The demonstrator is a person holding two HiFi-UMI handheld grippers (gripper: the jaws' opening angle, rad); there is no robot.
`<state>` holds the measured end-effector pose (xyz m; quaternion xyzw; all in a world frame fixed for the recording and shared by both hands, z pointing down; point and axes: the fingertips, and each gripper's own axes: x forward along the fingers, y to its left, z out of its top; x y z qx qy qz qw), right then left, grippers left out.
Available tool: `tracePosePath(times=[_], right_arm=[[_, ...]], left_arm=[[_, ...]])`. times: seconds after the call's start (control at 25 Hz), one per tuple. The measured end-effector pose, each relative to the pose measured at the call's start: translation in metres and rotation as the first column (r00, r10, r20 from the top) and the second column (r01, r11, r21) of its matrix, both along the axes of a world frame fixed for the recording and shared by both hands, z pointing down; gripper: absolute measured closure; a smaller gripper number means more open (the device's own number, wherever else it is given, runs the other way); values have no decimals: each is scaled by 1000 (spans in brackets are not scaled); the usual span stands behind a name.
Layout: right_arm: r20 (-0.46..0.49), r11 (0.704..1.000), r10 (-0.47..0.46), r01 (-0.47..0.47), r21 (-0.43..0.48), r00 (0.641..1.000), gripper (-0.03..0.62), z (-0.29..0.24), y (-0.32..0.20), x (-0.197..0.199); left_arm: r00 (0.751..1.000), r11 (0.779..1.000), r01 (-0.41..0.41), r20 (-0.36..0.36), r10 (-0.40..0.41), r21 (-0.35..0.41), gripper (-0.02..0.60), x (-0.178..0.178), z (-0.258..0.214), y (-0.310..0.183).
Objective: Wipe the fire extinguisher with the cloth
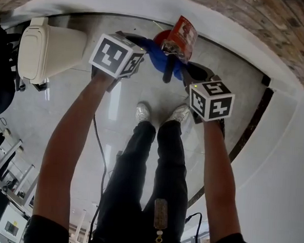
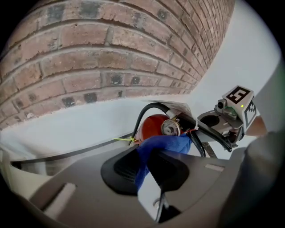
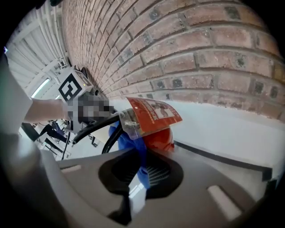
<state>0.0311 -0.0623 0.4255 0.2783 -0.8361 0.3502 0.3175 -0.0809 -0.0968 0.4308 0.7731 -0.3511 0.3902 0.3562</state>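
A white plastic container (image 1: pixel 48 48) is seen at the far left of the head view, set on the pale floor (image 1: pixel 117 98). Just right of it the left gripper (image 2: pixel 144 167) is angled down toward the wall. Its jaws are clamped on one end of a blue cloth (image 2: pixel 167 144), with a fold of fabric pinched between the black pads. The cloth is stretched across the near side of the red fire extinguisher (image 2: pixel 152 126) and pressed against it just beneath the round pressure gauge (image 2: pixel 170 128). The extinguisher is placed at the foot of the brick wall (image 2: pixel 89 58), by the wall's white base band (image 2: pixel 89 120). A black hose (image 2: pixel 149 108) is arched over its body, and a red printed tag (image 3: pixel 153 111) in a clear sleeve is hung near the valve. Further right, the right gripper (image 3: pixel 140 171) is closed on the other end of the same cloth. Blue fabric is gripped between its pads just beside the extinguisher's red body. A pair of light shoes (image 1: pixel 142 111) is seen on the floor in the middle of the head view, below the extinguisher in the picture and between the two grippers.
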Motion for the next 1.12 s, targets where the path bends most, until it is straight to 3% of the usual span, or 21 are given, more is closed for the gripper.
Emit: tracePosePath(times=[0.12, 0.32, 0.56, 0.84, 0.92, 1.12], right_arm=[[24, 997, -60, 61, -38, 998, 571, -1, 10, -12], [8, 999, -45, 45, -15, 999, 571, 0, -10, 5], [-92, 991, -113, 119, 67, 989, 571, 1, -49, 17], [-100, 972, -208, 217, 92, 973, 571, -1, -80, 9], [-117, 957, -263, 275, 94, 958, 571, -2, -86, 3], [-157, 884, -445, 461, 80, 882, 571, 0, -88, -13]], left_arm=[[999, 1000, 17, 49, -18, 19, 528, -6, 3, -6], [1000, 1000, -1, 27, 2, -16, 529, 3, 1, 7], [999, 998, -12, -44, 9, -63, 529, 26, -4, 29], [982, 988, 105, -147, -121, -111, 529, 48, -5, 42], [971, 982, 135, -178, -157, -129, 528, 54, -4, 46], [945, 963, 223, -211, -251, -149, 528, 60, -1, 52]])
